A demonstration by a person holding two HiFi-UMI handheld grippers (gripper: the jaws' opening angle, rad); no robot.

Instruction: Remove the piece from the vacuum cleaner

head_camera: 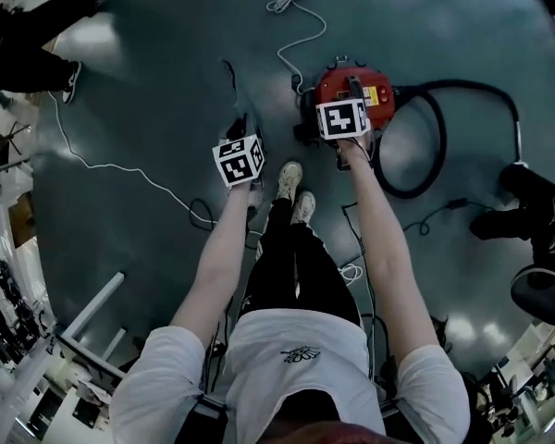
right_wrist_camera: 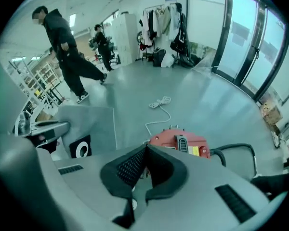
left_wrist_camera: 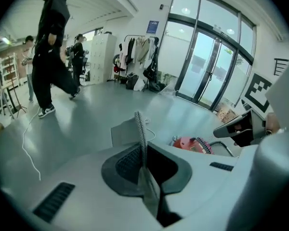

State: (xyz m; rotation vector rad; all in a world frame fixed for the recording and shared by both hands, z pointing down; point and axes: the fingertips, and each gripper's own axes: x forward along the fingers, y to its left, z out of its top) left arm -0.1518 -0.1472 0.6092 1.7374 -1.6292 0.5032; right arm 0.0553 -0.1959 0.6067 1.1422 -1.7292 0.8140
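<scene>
Person (head_camera: pixel 296 359) in white shirt is standing nearest, reaching both arms out over the grey floor (head_camera: pixel 166 91). Red vacuum cleaner (head_camera: pixel 331 83) is sitting just beyond the right gripper (right_wrist_camera: pixel 144 153), its black hose (head_camera: pixel 472 83) looping right. Its yellow label (right_wrist_camera: pixel 199 151) is showing print too small to read, and its contents are not showing. The piece (left_wrist_camera: pixel 125 131), a flat grey sheet carrying a black square with white ring (right_wrist_camera: pixel 80 147), is hanging left of the cleaner, apart from it. Left gripper (left_wrist_camera: pixel 144 150) is clamping that sheet edge-on. The right gripper's jaws are pressing together, holding nothing.
</scene>
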